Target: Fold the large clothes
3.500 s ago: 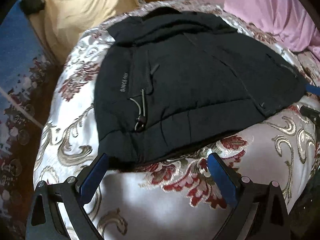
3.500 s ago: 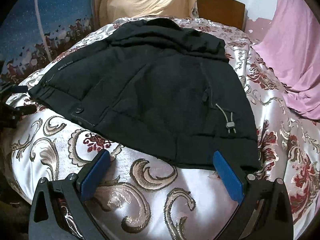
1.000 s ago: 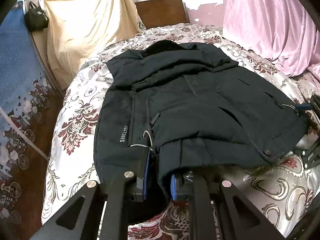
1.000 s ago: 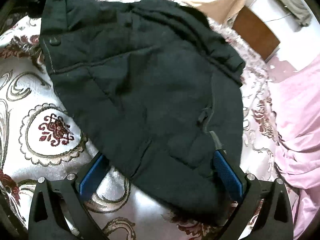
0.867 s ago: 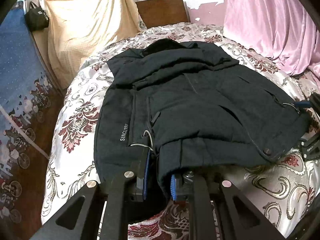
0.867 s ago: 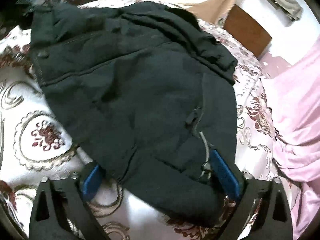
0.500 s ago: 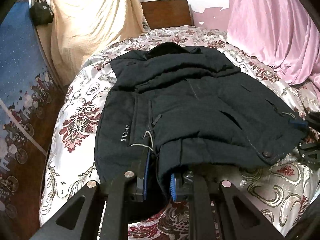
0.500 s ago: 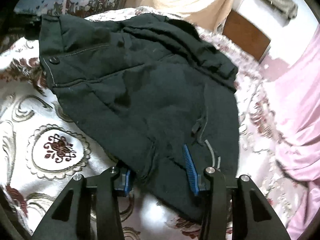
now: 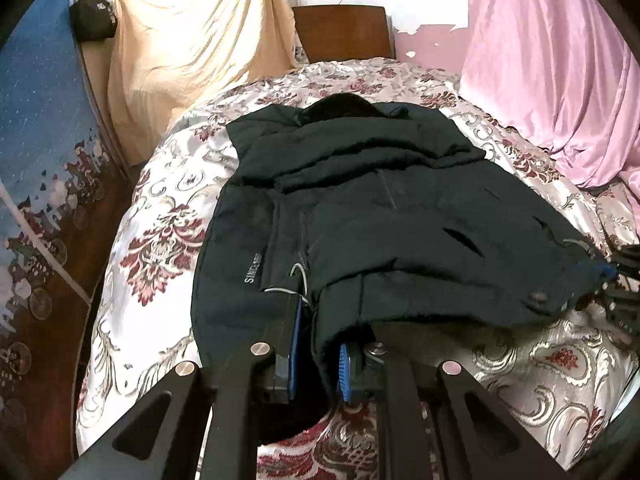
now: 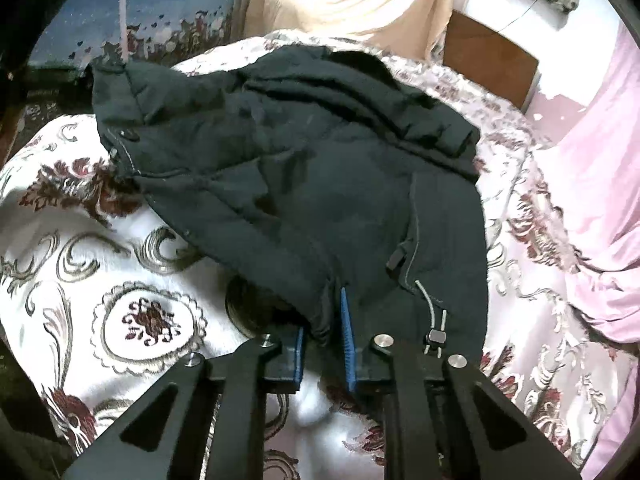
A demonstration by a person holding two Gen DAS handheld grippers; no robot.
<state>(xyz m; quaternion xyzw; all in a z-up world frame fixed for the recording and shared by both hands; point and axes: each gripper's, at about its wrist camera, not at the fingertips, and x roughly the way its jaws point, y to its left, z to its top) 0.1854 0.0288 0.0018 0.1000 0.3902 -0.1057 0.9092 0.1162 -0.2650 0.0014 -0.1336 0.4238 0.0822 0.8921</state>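
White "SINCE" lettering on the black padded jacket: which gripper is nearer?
Left. The left gripper clamps the jacket hem just below the lettering; the right gripper is closing on the opposite hem corner.

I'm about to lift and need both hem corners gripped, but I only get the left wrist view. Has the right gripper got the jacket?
Observer: Yes. The right gripper has its jaws closing, with a fold of the jacket hem bunched between them.
Operator: Is the drawstring caught in there too?
Observer: No. The drawstring toggle lies outside the jaws, just to their right in the right wrist view.
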